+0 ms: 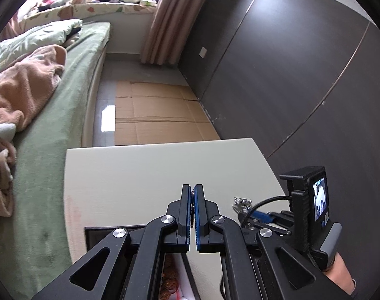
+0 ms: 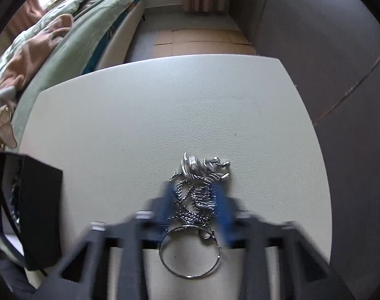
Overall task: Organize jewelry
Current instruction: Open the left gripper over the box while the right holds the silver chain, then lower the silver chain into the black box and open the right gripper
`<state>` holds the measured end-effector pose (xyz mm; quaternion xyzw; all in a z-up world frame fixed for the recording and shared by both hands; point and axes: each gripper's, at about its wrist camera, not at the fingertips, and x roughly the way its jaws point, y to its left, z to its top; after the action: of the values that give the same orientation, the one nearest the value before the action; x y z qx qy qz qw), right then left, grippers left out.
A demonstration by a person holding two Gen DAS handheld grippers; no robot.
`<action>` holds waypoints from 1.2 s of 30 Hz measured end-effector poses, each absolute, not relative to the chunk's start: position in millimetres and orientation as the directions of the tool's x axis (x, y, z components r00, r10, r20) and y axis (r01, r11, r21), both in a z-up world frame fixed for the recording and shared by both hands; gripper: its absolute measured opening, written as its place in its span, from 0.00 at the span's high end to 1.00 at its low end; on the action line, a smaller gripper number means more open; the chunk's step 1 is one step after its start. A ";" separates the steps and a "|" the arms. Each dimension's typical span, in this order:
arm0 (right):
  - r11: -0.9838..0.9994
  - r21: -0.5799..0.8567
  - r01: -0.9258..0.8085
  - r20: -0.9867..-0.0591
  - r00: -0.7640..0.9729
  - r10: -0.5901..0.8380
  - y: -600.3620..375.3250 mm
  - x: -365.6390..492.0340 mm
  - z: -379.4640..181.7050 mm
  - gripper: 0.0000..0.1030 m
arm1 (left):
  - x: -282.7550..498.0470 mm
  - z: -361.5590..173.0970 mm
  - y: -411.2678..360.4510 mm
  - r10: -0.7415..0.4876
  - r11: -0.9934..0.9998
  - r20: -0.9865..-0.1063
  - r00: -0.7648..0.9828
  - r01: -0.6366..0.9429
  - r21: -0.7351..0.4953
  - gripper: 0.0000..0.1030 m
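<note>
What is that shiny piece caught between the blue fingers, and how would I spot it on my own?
Start at the pale table beside the green bed. Near its front edge the right gripper closes its blue pads on a silver dragon pendant. A plain metal ring hangs from it, and its scaly, horned shape matches nothing else there, the black box at the left included.

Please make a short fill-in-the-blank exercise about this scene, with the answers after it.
1. The silver dragon-shaped pendant lies between the blue pads of the ___ tongs.
2. The left tongs are ___, with nothing between them.
3. A thin silver ___ is attached to the pendant.
4. The pale textured tabletop stands beside a bed with a ___ sheet.

Missing words: right; shut; ring; green
</note>
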<state>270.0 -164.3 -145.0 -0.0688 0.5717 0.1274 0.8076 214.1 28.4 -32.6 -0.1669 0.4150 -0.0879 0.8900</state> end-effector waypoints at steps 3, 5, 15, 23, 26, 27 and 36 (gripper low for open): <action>0.959 0.088 -0.268 -0.939 0.299 0.170 -174.7 266.7 -140.5 0.91 | 208.9 -26.4 34.0 -0.293 0.927 -0.701 0.650 0.015 -0.374 0.98; 0.955 0.141 -0.261 -0.925 0.308 0.221 -183.5 264.2 -131.1 0.92 | 205.6 -22.8 38.1 -0.295 0.925 -0.696 0.655 0.014 -0.380 0.98; 0.916 0.297 -0.269 -0.812 0.434 0.390 -204.0 232.9 -70.0 0.93 | 184.0 -13.4 57.6 -0.290 0.922 -0.692 0.661 0.001 -0.386 0.98; 0.896 0.321 -0.306 -0.732 0.521 0.440 -190.1 206.8 -24.8 0.93 | 173.4 -23.1 60.6 -0.313 0.918 -0.714 0.627 0.008 -0.396 0.98; 0.888 0.322 -0.330 -0.712 0.533 0.456 -180.3 197.4 -12.8 0.93 | 172.7 -25.4 62.6 -0.316 0.912 -0.723 0.615 -0.015 -0.411 0.98; 0.885 0.322 -0.336 -0.707 0.537 0.461 -175.9 195.1 -9.9 0.93 | 172.6 -26.1 62.7 -0.320 0.909 -0.727 0.608 -0.020 -0.417 0.98; 0.856 0.304 -0.419 -0.665 0.550 0.506 -144.1 171.4 25.4 0.93 | 157.1 -16.8 74.7 -0.329 0.886 -0.700 0.634 -0.050 -0.461 0.44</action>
<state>171.4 -144.1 25.4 0.0552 0.3947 0.2629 0.8786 157.1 74.7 -16.8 -0.2248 0.4206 -0.0797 0.8753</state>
